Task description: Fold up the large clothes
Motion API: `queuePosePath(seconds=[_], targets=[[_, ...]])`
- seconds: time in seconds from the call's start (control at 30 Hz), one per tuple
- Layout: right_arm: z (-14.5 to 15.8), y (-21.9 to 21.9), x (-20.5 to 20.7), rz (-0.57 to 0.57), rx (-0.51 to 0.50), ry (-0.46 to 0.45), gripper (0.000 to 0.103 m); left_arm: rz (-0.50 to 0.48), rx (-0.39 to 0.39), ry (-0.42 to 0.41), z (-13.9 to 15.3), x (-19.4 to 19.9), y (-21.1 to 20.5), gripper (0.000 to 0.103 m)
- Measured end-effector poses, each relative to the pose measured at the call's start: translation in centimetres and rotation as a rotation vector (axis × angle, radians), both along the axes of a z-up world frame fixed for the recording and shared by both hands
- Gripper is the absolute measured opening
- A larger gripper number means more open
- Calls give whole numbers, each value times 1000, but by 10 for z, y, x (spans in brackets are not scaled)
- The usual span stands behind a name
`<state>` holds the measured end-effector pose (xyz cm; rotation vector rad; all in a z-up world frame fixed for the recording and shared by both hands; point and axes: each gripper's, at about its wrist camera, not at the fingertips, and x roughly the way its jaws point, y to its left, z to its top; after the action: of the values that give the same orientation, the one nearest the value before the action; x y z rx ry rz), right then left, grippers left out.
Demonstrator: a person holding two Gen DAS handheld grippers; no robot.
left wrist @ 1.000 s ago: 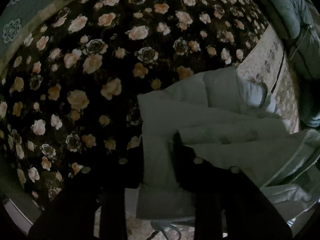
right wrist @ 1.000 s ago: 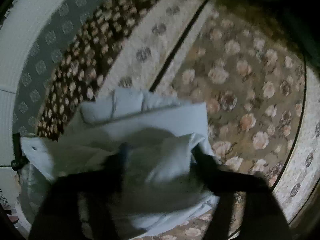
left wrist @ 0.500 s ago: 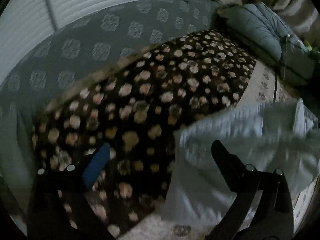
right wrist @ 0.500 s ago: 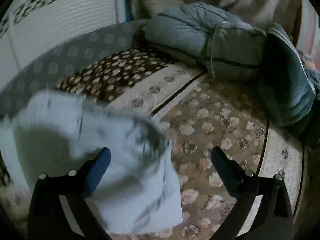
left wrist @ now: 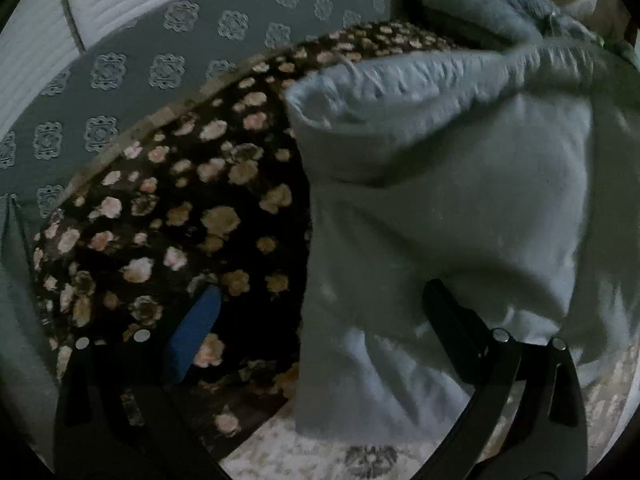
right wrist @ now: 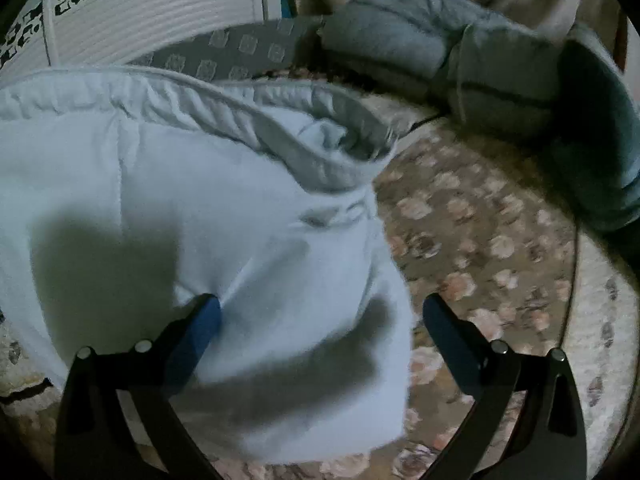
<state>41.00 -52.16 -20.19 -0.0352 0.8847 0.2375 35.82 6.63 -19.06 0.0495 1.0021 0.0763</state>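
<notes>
The left gripper (left wrist: 318, 316) has its fingers spread wide with nothing clamped; they have just been opening. One finger is over the dark floral rug (left wrist: 168, 216), the other over the folded pale garment (left wrist: 440, 208). The right gripper (right wrist: 320, 320) is likewise spread wide after just opening, gripping nothing, its left finger (right wrist: 200, 328) at the garment's (right wrist: 200, 216) lower part. The garment lies free on the floor rugs, its gathered waistband (right wrist: 224, 108) on the far side. Grey cushions (right wrist: 460, 56) lie beyond the garment.
</notes>
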Motion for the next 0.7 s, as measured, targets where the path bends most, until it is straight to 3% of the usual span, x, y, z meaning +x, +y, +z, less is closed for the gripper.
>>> queuePosePath(seconds=[0.13, 0.33, 0.47, 0.5, 0.57, 0.63, 0.67, 0.7], targets=[[-3, 12, 12, 39, -55, 16, 101, -16, 25, -3, -10, 11, -5, 100], [-10, 9, 26, 48, -9, 64, 101, 6, -115, 74, -24, 26, 10, 100], [-19, 3, 31, 44, 65, 97, 101, -1, -136, 98, -31, 30, 8, 98], [-21, 1, 32, 39, 84, 106, 101, -12, -144, 107, -32, 34, 6, 92], [-23, -1, 36, 34, 119, 117, 99, -46, -178, 123, -30, 39, 1, 68], [-23, -2, 36, 44, 170, 126, 82, -87, -163, 137, -24, 42, -8, 48], [-22, -3, 34, 37, 184, 119, 68, -104, -136, 135, -21, 42, -14, 43], [-18, -3, 30, 26, 181, 98, 50, -110, -116, 136, -19, 41, -16, 32]])
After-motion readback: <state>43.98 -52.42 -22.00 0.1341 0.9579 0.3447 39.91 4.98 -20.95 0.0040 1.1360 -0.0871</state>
